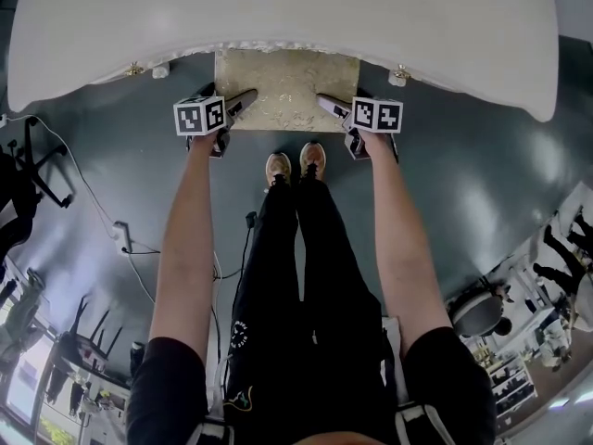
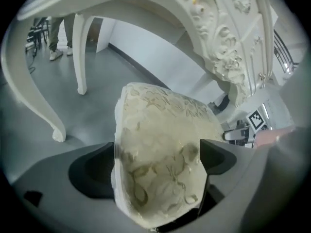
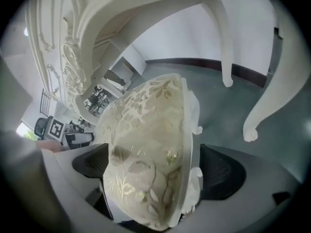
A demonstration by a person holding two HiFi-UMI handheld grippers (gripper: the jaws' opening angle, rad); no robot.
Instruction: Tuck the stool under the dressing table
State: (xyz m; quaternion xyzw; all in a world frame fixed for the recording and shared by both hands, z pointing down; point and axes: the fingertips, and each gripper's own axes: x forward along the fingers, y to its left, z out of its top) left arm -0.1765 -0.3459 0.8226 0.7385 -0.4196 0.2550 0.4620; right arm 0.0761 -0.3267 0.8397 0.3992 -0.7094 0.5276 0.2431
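Note:
The stool (image 1: 287,82), with a cream and gold floral seat, stands half under the front edge of the white dressing table (image 1: 278,17). My left gripper (image 1: 243,100) grips the seat's near left corner and my right gripper (image 1: 326,105) grips its near right corner. In the left gripper view the seat (image 2: 165,115) fills the space between the jaws of the left gripper (image 2: 158,159), which is shut on it. The right gripper view shows the seat (image 3: 146,115) clamped the same way in the right gripper (image 3: 153,166). The table's carved apron (image 2: 218,38) hangs just above the seat.
Curved white table legs (image 2: 80,52) (image 3: 269,81) stand on the grey floor at either side of the stool. The person's shoes (image 1: 295,165) are right behind the stool. A cable (image 1: 130,239) and black chairs (image 1: 28,165) lie to the left. Someone's legs (image 2: 56,33) stand beyond the table.

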